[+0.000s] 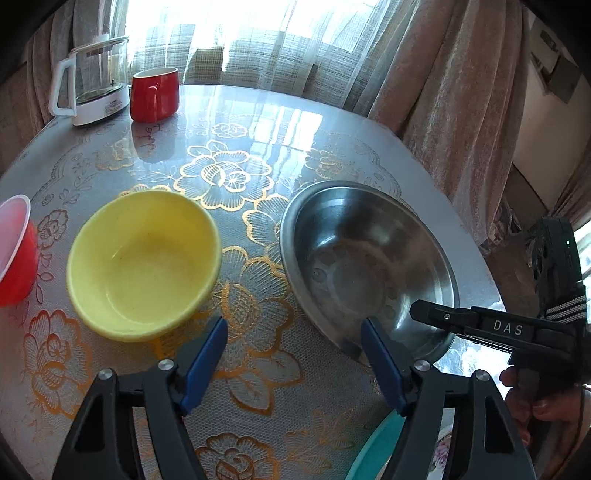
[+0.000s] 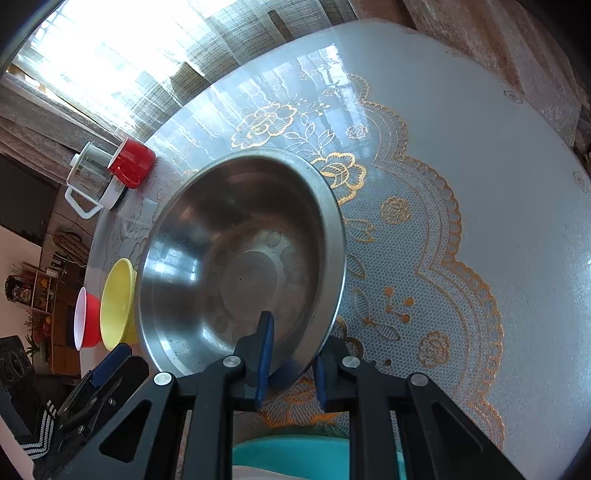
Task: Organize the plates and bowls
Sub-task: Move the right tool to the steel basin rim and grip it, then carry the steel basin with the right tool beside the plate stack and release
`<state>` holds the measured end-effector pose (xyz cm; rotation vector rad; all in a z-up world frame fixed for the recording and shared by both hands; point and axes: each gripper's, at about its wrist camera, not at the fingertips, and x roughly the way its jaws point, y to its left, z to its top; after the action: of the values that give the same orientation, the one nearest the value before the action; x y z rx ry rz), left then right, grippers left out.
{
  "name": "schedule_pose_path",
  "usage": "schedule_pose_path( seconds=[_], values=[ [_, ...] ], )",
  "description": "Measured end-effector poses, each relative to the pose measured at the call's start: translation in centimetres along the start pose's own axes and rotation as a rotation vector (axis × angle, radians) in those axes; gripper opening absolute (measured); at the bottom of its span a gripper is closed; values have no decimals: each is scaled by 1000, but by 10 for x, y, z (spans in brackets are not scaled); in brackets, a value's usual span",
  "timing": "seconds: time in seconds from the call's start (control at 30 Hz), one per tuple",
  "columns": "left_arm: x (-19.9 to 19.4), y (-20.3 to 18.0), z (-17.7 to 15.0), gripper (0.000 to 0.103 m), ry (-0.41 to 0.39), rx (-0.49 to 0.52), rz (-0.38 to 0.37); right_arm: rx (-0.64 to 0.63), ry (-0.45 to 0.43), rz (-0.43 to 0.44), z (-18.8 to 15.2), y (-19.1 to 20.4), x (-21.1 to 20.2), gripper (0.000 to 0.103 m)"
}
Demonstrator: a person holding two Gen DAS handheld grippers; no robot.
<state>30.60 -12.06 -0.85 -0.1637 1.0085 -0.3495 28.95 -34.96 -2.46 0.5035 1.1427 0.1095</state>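
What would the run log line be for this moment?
left hand-held gripper: open, over table | right hand-held gripper: astride steel bowl near rim | yellow bowl: untouched

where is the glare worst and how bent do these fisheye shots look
Left wrist view: the window behind the curtains is blown out, and its light streaks the glossy tablecloth; the table edge curves strongly. Right wrist view: the window is overexposed again, bright patches reflect inside the steel bowl, and the scene is tilted and bowed.
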Motion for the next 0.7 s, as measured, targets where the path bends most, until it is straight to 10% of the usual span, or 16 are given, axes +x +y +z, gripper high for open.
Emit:
schedule_pose_path(
  seconds=[0.37, 0.7],
  values=[
    [40, -15, 12, 26, 24, 89, 15, 39, -68, -33, 20, -18, 0, 24],
    [43, -12, 5, 17, 18, 108, 12, -8, -63, -45, 23, -8, 5, 10]
  ],
)
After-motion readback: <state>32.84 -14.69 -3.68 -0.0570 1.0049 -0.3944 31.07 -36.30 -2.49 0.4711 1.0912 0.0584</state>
